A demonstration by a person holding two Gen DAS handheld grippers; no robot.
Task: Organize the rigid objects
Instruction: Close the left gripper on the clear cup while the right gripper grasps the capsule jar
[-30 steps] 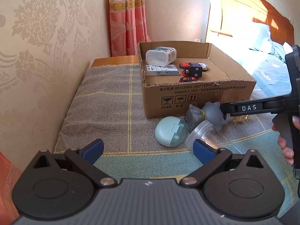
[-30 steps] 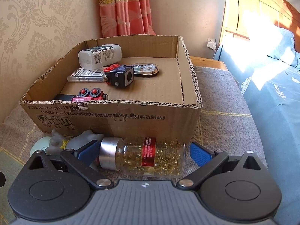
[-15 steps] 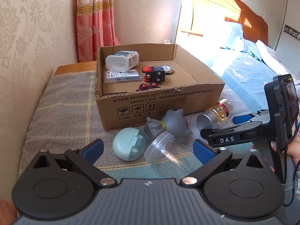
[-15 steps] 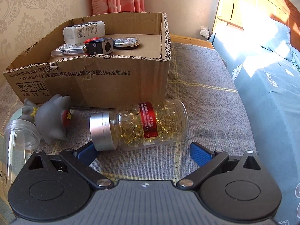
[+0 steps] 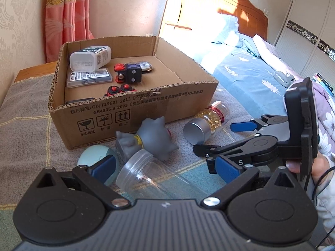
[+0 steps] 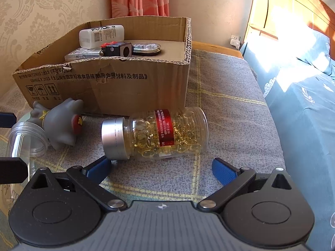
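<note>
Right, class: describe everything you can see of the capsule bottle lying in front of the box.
The capsule bottle is clear, plastic-looking, with a silver screw cap and a red label band round its middle. It is partly filled with golden softgel capsules. It lies on its side on the grey checked blanket, cap toward the grey toy, just in front of the cardboard box. The open right gripper has not closed on it.

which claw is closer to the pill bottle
Right. The right claw sits open just short of the pill bottle, which lies on its side ahead of it. The left claw is farther off, open around the clear jar.
</note>
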